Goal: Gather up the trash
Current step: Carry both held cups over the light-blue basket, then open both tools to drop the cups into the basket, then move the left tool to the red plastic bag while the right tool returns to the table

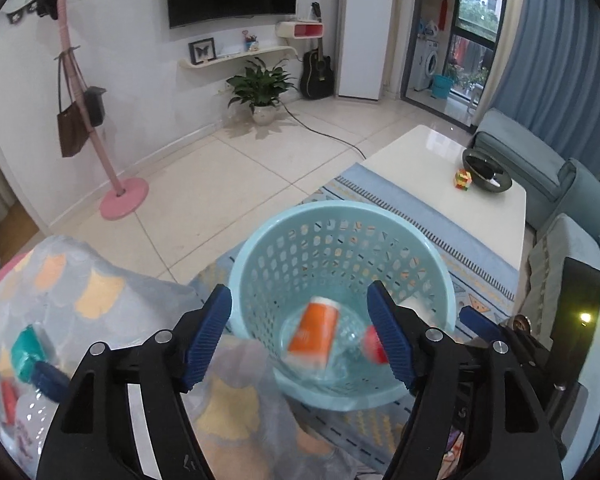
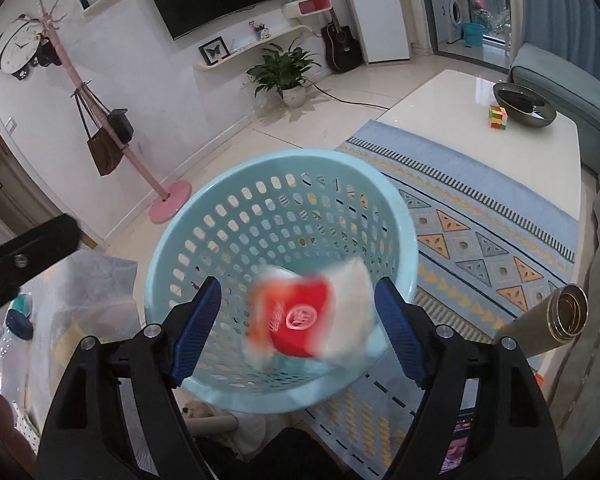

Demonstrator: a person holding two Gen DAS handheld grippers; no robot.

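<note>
A light blue perforated basket (image 1: 340, 216) stands on the rug just ahead of both grippers; it also shows in the right wrist view (image 2: 276, 168). My left gripper (image 1: 300, 336) is open and empty above its near rim. An orange paper cup (image 1: 314, 332) lies blurred inside the basket beside a clear bottle with a red cap (image 1: 374, 346). My right gripper (image 2: 298, 324) is open, and a red and white packet (image 2: 308, 320) is blurred in mid-air between its fingers, over the basket.
A patterned blanket (image 1: 80, 292) with a teal-capped bottle (image 1: 26, 350) lies at left. A white coffee table (image 1: 440, 184) holds a dark bowl (image 1: 486, 170) and a colourful cube (image 1: 463, 180). A gold flask (image 2: 556, 320) lies at right. A pink coat stand (image 1: 122, 196) stands on the tiled floor.
</note>
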